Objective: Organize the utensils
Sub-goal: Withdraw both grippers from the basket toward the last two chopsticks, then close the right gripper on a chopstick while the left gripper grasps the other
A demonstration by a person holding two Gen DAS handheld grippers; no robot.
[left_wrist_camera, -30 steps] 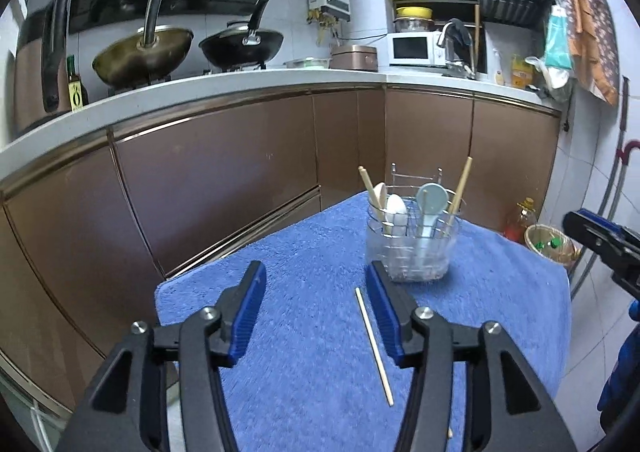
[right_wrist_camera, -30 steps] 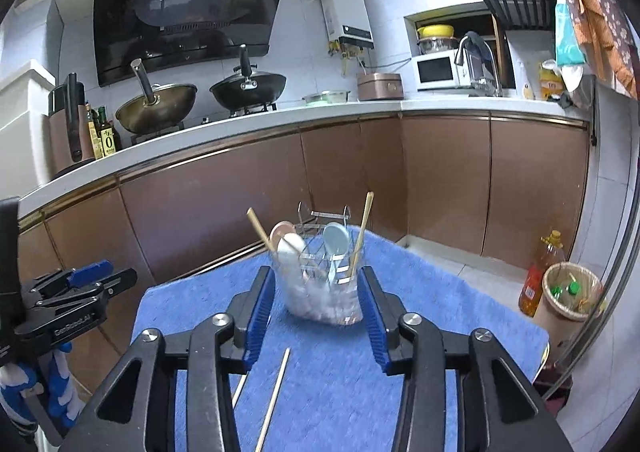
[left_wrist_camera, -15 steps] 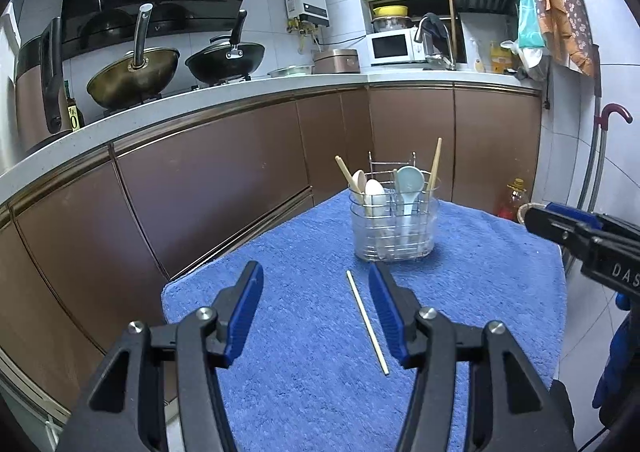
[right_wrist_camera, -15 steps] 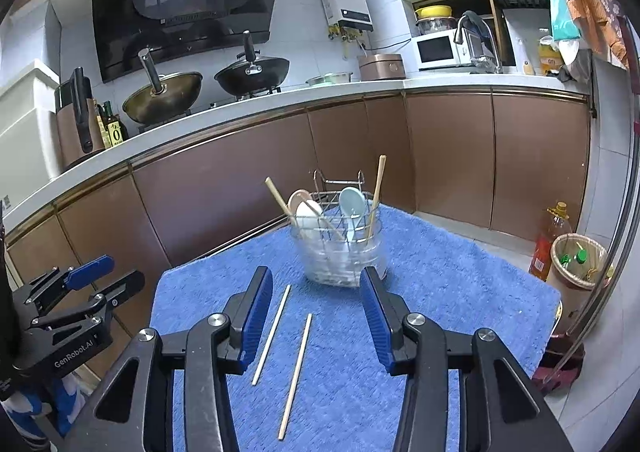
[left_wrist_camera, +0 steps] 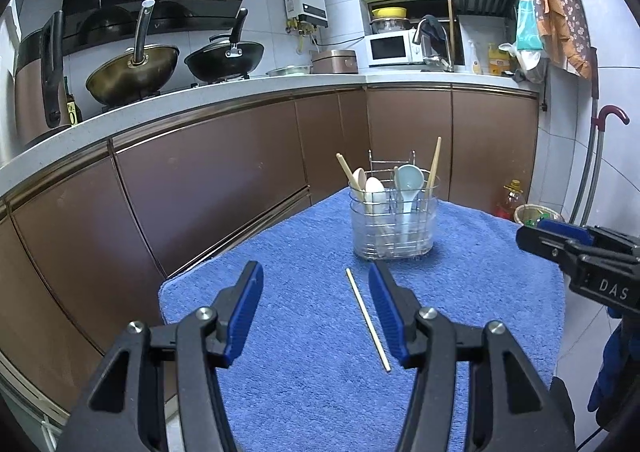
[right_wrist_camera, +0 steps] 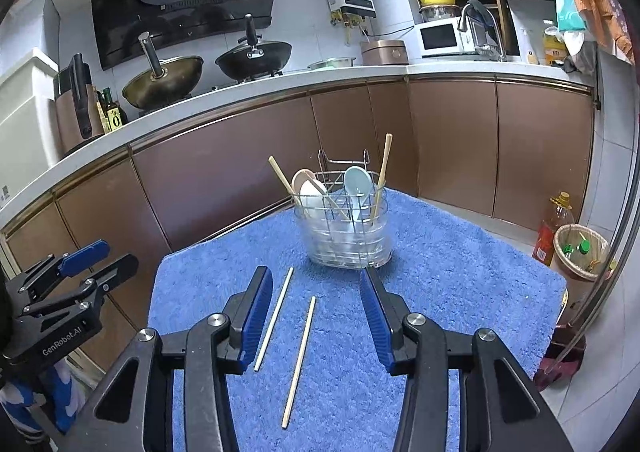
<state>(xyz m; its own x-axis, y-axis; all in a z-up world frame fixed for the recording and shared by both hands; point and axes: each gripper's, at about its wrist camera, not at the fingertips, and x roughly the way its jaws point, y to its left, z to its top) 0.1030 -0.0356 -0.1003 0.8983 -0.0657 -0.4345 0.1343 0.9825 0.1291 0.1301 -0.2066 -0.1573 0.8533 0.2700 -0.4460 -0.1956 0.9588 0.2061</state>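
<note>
A clear utensil holder [left_wrist_camera: 394,228] [right_wrist_camera: 344,228] with a wire insert stands on the blue cloth [left_wrist_camera: 304,392] [right_wrist_camera: 460,272]; it holds spoons and two upright chopsticks. In the right wrist view two loose chopsticks [right_wrist_camera: 274,318] [right_wrist_camera: 299,360] lie side by side on the cloth, below the gap of my right gripper [right_wrist_camera: 315,275], which is open and empty. In the left wrist view one loose chopstick [left_wrist_camera: 368,318] lies beside the right finger of my open, empty left gripper [left_wrist_camera: 315,270]. Each gripper also shows in the other's view: the right gripper [left_wrist_camera: 576,252] and the left gripper [right_wrist_camera: 76,280].
Brown kitchen cabinets [left_wrist_camera: 224,172] under a white counter run behind the cloth-covered table. Two woks [left_wrist_camera: 132,72] [left_wrist_camera: 226,56] sit on the stove. On the floor to the right stand an oil bottle [right_wrist_camera: 554,228] and a small bin [right_wrist_camera: 582,252].
Both grippers have drawn back from the holder, which now looks farther off. In the right wrist view the two loose chopsticks have come fully into sight between the fingers. Both grippers have stayed open.
</note>
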